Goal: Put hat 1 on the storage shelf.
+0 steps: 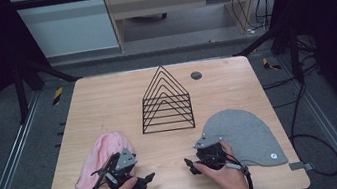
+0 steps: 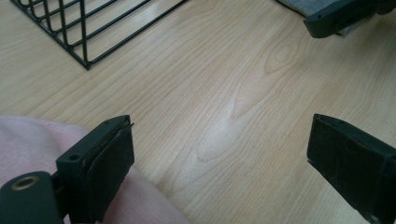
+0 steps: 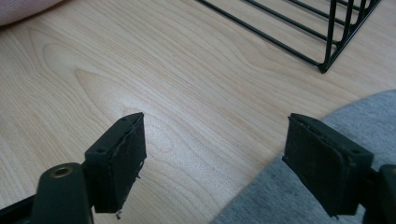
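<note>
Pink hat: a soft pink knitted hat [image 1: 103, 159] lies flat on the near left part of the bench, just beside the left gripper. In the left gripper view its pink cloth [image 2: 28, 140] sits under and behind the left-hand jaw.
Grey hat: a soft grey knitted hat [image 1: 246, 136] with a small round tag lies flat on the near right part of the bench. The right gripper sits at its near left edge. In the right gripper view the grey cloth [image 3: 327, 196] lies under the right-hand jaw.
Left gripper: the left gripper [image 1: 139, 182] is held in a hand low over the wood. Its jaws are spread wide, with bare wood between them and nothing held.
Right gripper: the right gripper [image 1: 191, 165] is held in the other hand. Its jaws are spread wide too, and hold nothing.
Between the grippers: the two point toward each other, with bare wood in the gap.
Wire rack: a black wire rack [image 1: 165, 101] shaped like a row of triangles stands upright in the middle of the bench, behind both hats and apart from them.
Bench: a light wooden bench [image 1: 107, 101] carries all of it.
</note>
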